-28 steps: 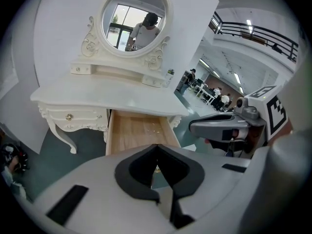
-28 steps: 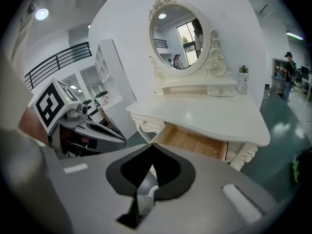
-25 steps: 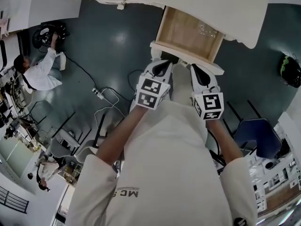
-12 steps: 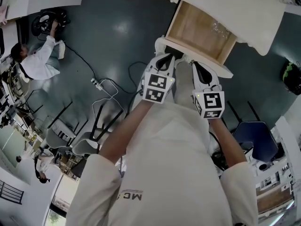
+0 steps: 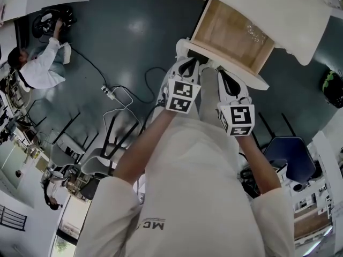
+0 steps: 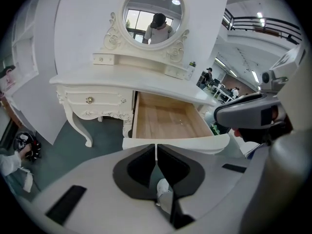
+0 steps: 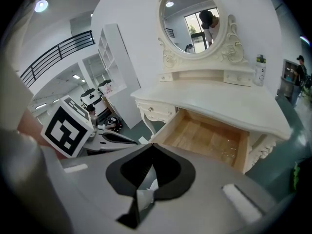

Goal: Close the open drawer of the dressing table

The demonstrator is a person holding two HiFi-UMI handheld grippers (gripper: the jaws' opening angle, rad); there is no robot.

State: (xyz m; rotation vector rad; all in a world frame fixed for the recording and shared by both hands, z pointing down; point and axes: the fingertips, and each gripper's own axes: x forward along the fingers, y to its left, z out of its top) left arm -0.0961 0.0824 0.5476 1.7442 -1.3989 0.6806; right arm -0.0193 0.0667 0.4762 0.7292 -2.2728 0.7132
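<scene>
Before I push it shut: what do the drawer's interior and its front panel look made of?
Drawer interior: bare light wood, apparently unpainted; tan colour and grain lines show. Drawer front: cream, smooth, slightly glossy, likely painted wood or board; no grain shows, so the core is uncertain.

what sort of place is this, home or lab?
Probably a lab or open workspace, not a home: the dressing table stands on a bare floor with loose cables, office chairs and a railed mezzanine.
</scene>
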